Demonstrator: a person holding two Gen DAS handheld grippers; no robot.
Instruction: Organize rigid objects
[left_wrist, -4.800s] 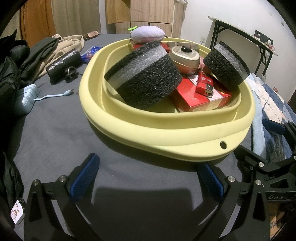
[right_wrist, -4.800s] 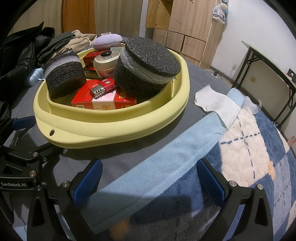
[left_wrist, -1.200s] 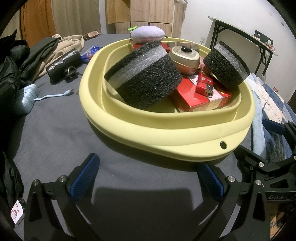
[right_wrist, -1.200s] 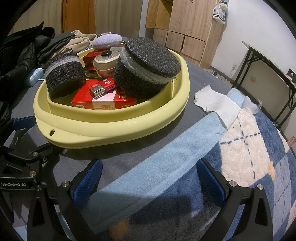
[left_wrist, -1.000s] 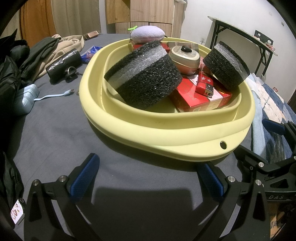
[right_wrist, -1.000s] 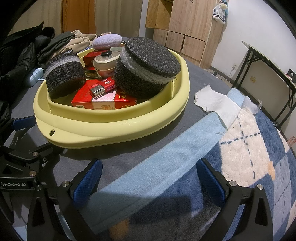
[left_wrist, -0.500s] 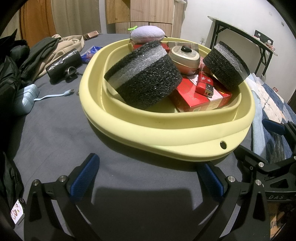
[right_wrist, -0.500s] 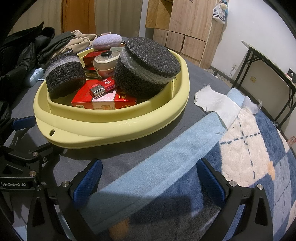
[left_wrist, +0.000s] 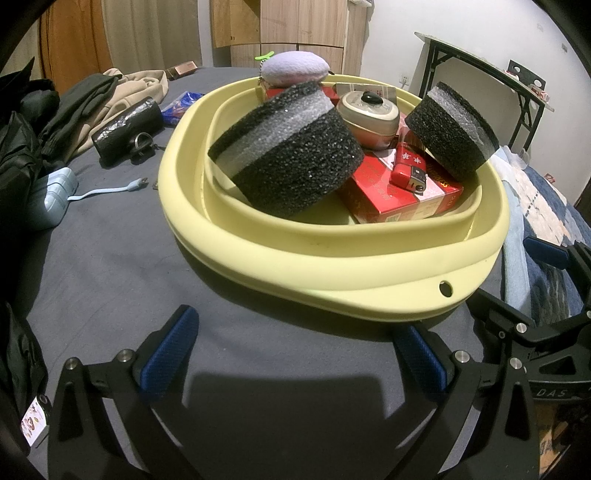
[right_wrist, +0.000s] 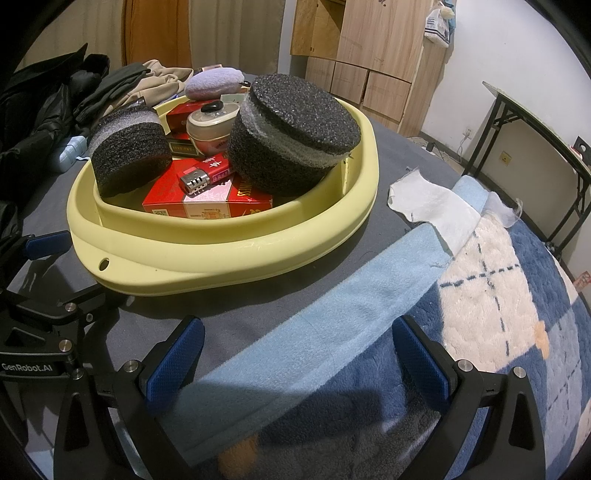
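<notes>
A pale yellow basin sits on the grey bedsheet. It holds two black-and-grey foam cylinders, a red box, a red lighter, a round beige tin and a purple pouch. My left gripper is open and empty, just short of the basin's near rim. My right gripper is open and empty over a light blue towel.
Left of the basin lie a black pouch, a light blue case with a cable, and piled clothes. A blue-and-white blanket and a white cloth lie to the right. A folding table stands beyond.
</notes>
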